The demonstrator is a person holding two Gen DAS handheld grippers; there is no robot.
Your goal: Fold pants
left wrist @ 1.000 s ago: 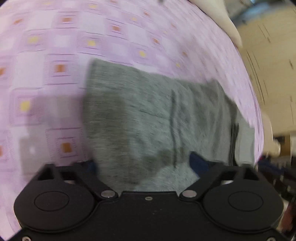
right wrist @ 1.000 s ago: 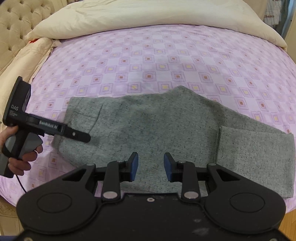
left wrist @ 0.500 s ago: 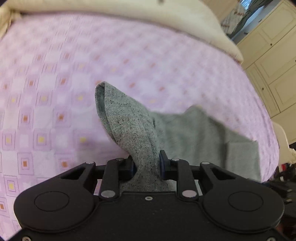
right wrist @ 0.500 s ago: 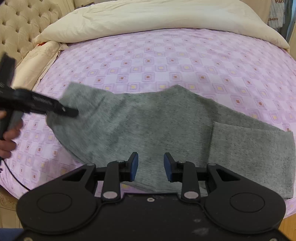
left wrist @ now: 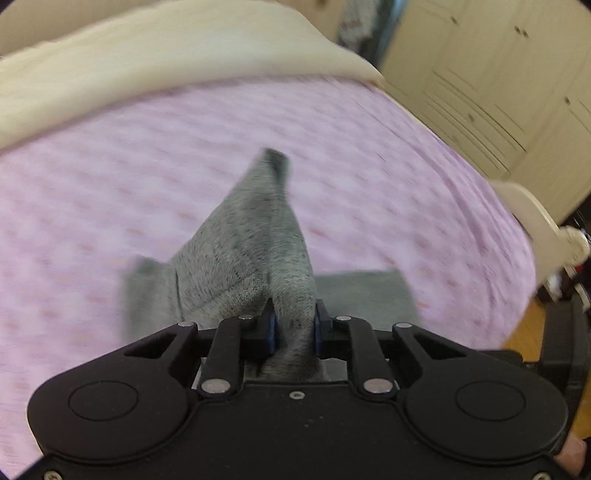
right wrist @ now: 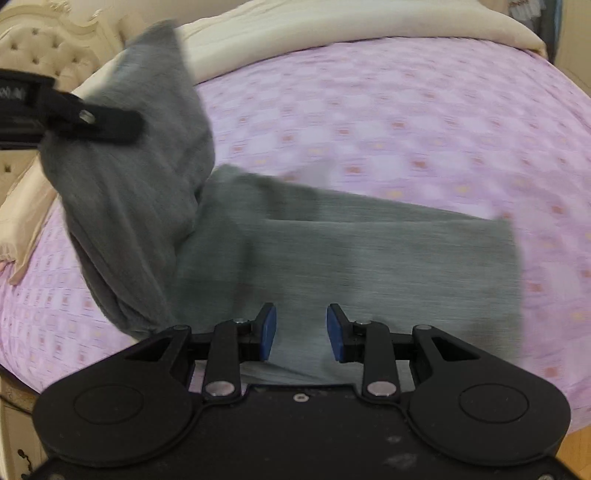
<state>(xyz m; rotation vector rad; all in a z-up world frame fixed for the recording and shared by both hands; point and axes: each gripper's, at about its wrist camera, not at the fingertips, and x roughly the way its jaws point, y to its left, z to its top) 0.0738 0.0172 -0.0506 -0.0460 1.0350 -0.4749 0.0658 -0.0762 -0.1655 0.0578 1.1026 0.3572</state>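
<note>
Grey speckled pants (right wrist: 369,258) lie across the purple patterned bed sheet (right wrist: 406,110). My left gripper (left wrist: 293,328) has one end of the pants (left wrist: 258,236) bunched between its blue pads; its jaws are closing on the cloth. In the right wrist view the left gripper (right wrist: 125,125) holds that end (right wrist: 140,184) raised off the bed at the left, and the cloth hangs from it in a fold. My right gripper (right wrist: 301,332) hovers open over the flat part of the pants, with nothing between its fingers.
A cream duvet (right wrist: 332,26) is piled along the far side of the bed. A tufted cream headboard (right wrist: 44,48) stands at the left. Cream wardrobe doors (left wrist: 498,74) and a strip of wooden floor (left wrist: 528,328) lie beyond the bed's right edge.
My left gripper shut on the pants' end, then lifted it off the sheet and carried it up and across. My right gripper shifted sideways over the pants and stayed open.
</note>
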